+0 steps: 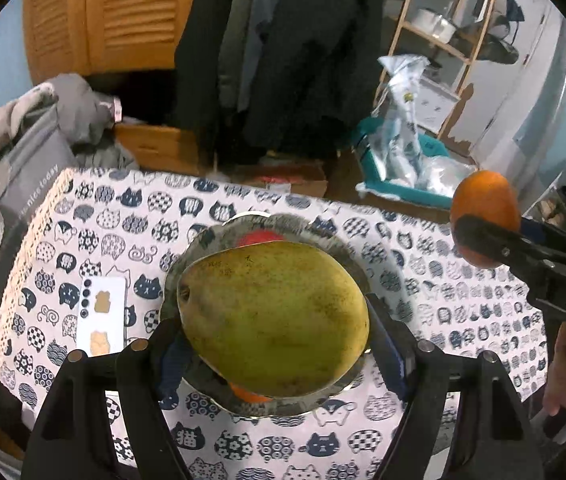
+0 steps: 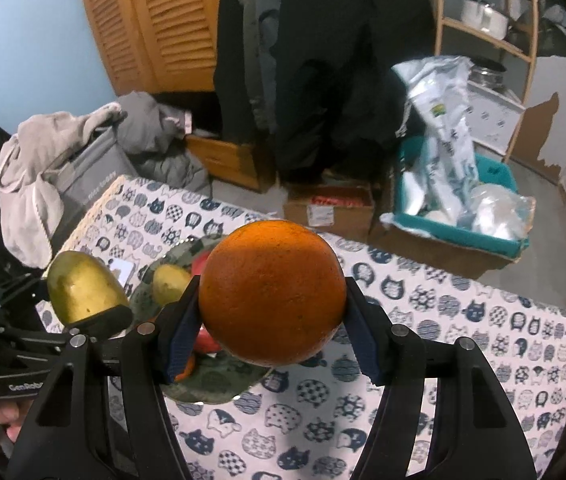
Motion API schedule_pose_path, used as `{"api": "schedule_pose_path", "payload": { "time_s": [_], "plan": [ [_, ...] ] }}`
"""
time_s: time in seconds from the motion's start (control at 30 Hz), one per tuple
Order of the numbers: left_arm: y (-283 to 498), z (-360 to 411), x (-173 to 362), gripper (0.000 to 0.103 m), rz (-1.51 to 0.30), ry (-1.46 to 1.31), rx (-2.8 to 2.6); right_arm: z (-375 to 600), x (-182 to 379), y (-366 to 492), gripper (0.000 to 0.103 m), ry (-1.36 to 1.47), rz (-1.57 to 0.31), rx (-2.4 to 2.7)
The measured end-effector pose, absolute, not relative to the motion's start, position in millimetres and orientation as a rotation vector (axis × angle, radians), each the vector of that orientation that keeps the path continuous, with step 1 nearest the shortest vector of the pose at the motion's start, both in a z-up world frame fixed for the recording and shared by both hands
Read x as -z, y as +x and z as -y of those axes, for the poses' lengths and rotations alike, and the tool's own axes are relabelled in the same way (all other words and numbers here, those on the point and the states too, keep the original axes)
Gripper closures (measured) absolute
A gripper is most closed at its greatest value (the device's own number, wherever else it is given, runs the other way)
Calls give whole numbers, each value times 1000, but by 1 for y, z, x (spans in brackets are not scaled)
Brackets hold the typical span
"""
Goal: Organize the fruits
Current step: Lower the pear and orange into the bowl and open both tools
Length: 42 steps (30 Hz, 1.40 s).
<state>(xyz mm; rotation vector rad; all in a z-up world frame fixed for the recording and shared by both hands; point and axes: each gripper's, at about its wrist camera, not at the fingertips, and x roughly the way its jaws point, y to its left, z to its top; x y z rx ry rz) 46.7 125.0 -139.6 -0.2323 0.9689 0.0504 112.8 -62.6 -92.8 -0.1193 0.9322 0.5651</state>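
The left gripper (image 1: 275, 344) pinched a green mango (image 1: 273, 318) above the silver plate (image 1: 199, 248); the right gripper (image 2: 271, 316) clamped an orange (image 2: 271, 292) over the cat-print tablecloth (image 2: 463, 320), just beside that plate. The plate already carried a red fruit (image 1: 261, 237) and others. Risk noted: either round fruit could roll off the crowded plate on release, or the mango could knock those already resting there.

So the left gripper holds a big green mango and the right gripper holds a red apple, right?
Not quite. The left gripper does hold the green mango, but the right gripper holds an orange, not a red apple. The right wrist view shows it clamped between the pads.
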Motion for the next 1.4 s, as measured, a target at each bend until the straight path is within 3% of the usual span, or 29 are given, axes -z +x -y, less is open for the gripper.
{"api": "schedule_pose_path", "payload": {
  "time_s": [0.63, 1.27, 1.4],
  "plan": [
    [68, -151, 236, 24, -1173, -292, -89, 30, 187, 134, 37, -145, -1131, -589],
    [74, -164, 264, 23, -1242, -396, -55, 8, 227, 131, 37, -233, -1213, -626],
    [72, -158, 259, 17, -1248, -352, -61, 3, 235, 130, 36, -255, -1228, -628]
  ]
}}
